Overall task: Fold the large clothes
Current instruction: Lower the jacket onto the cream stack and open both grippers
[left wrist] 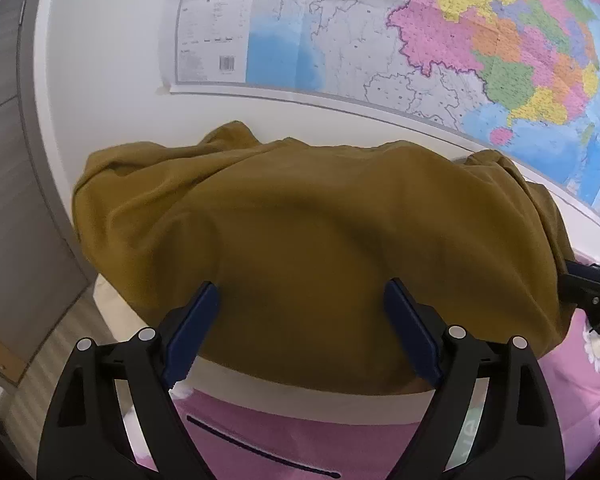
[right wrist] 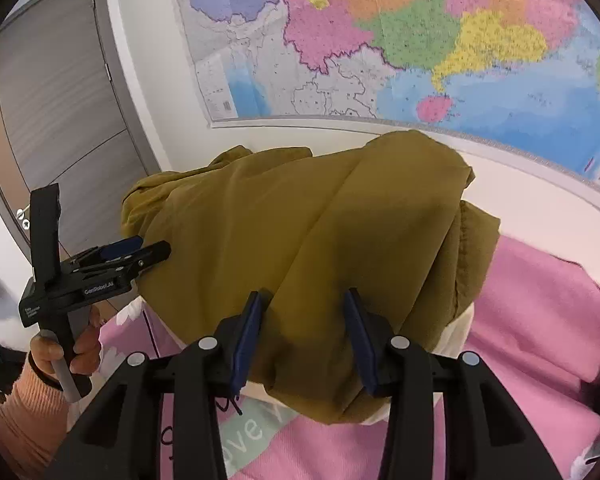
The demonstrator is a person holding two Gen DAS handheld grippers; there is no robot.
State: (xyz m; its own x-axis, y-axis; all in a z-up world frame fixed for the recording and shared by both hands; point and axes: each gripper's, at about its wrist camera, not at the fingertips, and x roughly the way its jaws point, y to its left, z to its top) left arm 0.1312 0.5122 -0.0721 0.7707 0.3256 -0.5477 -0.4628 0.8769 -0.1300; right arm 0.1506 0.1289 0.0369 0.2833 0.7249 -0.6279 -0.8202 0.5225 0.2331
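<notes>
A mustard-brown garment (left wrist: pixel 300 232) lies in a folded heap on a cream pillow (left wrist: pixel 300 392) at the head of a pink bed; it also shows in the right wrist view (right wrist: pixel 320 248). My left gripper (left wrist: pixel 300 304) is open, its blue pads wide apart over the garment's near edge, holding nothing. It also shows at the left of the right wrist view (right wrist: pixel 148 248), beside the heap's left edge. My right gripper (right wrist: pixel 304 312) is open, its jaws astride the garment's near fold. Part of it appears at the right edge of the left wrist view (left wrist: pixel 592 292).
A large coloured wall map (left wrist: pixel 440 40) hangs on the white wall behind the heap. A grey door (right wrist: pixel 60 120) stands at the left. A pink bedspread (right wrist: pixel 540 320) with printed lettering covers the bed around the pillow.
</notes>
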